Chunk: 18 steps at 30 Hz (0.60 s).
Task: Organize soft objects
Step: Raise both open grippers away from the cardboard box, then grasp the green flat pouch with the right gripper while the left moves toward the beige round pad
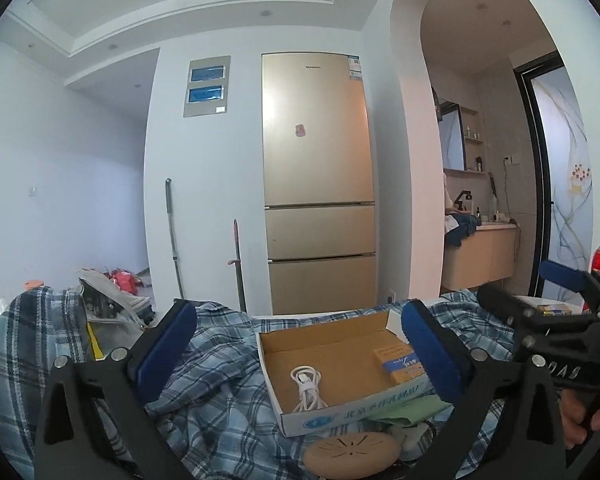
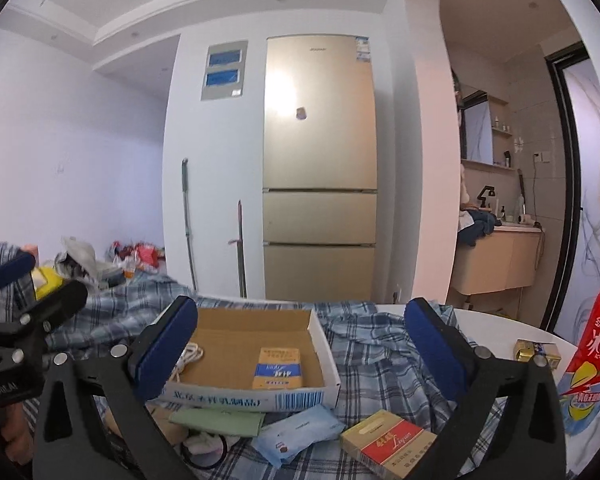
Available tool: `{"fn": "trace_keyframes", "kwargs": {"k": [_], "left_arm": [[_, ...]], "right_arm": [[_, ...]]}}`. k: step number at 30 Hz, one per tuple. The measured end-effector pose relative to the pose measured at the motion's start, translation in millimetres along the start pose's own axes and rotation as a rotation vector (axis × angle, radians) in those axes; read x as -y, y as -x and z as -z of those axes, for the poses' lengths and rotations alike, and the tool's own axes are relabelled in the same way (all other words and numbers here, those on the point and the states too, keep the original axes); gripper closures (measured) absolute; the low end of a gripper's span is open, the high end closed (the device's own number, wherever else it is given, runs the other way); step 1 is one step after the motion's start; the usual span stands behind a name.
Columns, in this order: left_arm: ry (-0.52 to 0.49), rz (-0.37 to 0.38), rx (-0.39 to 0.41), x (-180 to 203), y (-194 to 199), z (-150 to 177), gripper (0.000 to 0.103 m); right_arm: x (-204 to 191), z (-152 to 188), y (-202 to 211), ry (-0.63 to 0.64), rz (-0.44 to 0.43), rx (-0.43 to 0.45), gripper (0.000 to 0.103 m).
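A blue-and-white plaid shirt (image 1: 220, 392) lies rumpled over the table, spread under and around an open cardboard box (image 1: 340, 364), so the soft thing to be sorted is pinned beneath clutter. The left gripper (image 1: 300, 354) hangs just above the cloth with its blue-padded jaws spread wide and nothing between the pads; the box sits in the gap between them without being touched. The right gripper (image 2: 300, 350) is likewise released, jaws wide apart, straddling the same box from the other side and holding nothing. In the left wrist view the right gripper (image 1: 556, 292) shows at the right edge with a hand (image 1: 588, 420) gripping its handle. Inside the box lie a coiled white cable (image 1: 306, 386) and a small yellow-and-blue packet (image 2: 278, 368). In front of the box, resting on the shirt, are a folded green cloth (image 2: 220, 420), a blue tissue pack (image 2: 300, 434), a gold-and-red carton (image 2: 388, 446) and a round tan disc (image 1: 352, 454). Toward the right, on the bare white table (image 2: 500, 328), stand a small gold box (image 2: 538, 354) and a red iced-tea bottle (image 2: 596, 356). At the left a yellow object (image 2: 46, 282) and a grey bag (image 1: 108, 304) sit against the shirt's heaped edge. Behind everything stands a tall gold fridge (image 1: 318, 184), with a mop handle (image 1: 174, 240) leaning on the wall beside it.
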<state>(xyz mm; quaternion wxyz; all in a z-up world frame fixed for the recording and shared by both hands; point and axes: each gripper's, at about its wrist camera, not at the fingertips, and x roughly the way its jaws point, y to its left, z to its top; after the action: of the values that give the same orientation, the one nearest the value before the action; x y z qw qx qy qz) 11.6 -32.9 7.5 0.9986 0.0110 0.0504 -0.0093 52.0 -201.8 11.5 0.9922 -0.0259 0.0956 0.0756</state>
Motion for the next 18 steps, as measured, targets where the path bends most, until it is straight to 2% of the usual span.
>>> {"fn": "trace_keyframes", "kwargs": {"k": [7,18], "left_arm": [[0.023,-0.009,-0.025,-6.7,-4.7,1.1,0.0],[0.026,-0.018,-0.086,-9.1,-13.1,3.8,0.0]], "right_arm": [[-6.8,5.6,3.4,0.037,-0.002,0.005,0.0],[-4.6,5.0,0.5,0.02,0.0,-0.022,0.0]]}}
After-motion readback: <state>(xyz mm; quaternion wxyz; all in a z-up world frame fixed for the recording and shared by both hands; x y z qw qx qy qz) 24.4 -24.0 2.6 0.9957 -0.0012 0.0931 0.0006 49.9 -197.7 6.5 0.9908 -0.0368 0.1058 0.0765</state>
